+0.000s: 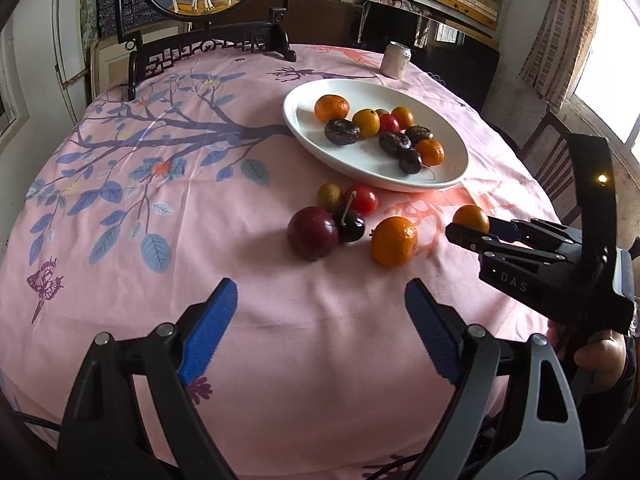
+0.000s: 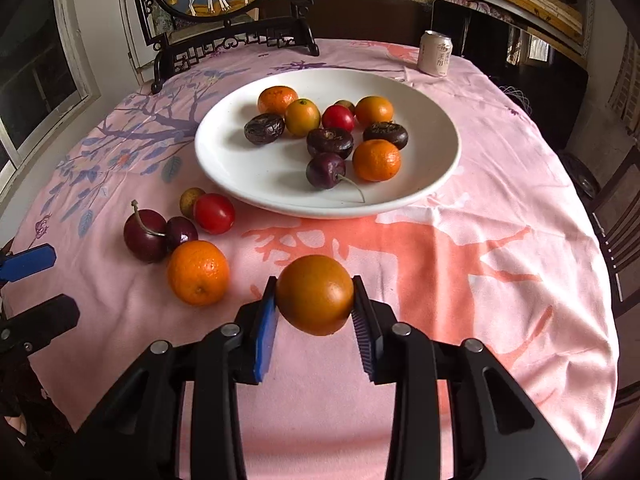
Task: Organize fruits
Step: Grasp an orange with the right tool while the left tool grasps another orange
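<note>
A white plate (image 2: 224, 168) holds several fruits: oranges, a red tomato, dark wrinkled fruits and a cherry. It also shows in the left wrist view (image 1: 304, 128). My right gripper (image 2: 315, 294) is shut on a brownish-orange fruit (image 2: 315, 294), held just above the cloth in front of the plate; the left wrist view shows this gripper (image 1: 466, 229) and the fruit (image 1: 472, 218). My left gripper (image 1: 320, 300) is open and empty over the cloth. Loose on the cloth lie an orange (image 2: 198, 272), a dark plum (image 2: 145, 236), a cherry (image 2: 182, 232), a red tomato (image 2: 214, 213) and a small brown fruit (image 2: 190, 200).
A drink can (image 2: 436, 53) stands at the far right of the pink tablecloth (image 2: 500, 240). A dark wooden stand with a round painted panel (image 2: 224, 20) is at the back left. Chairs stand at the right edge.
</note>
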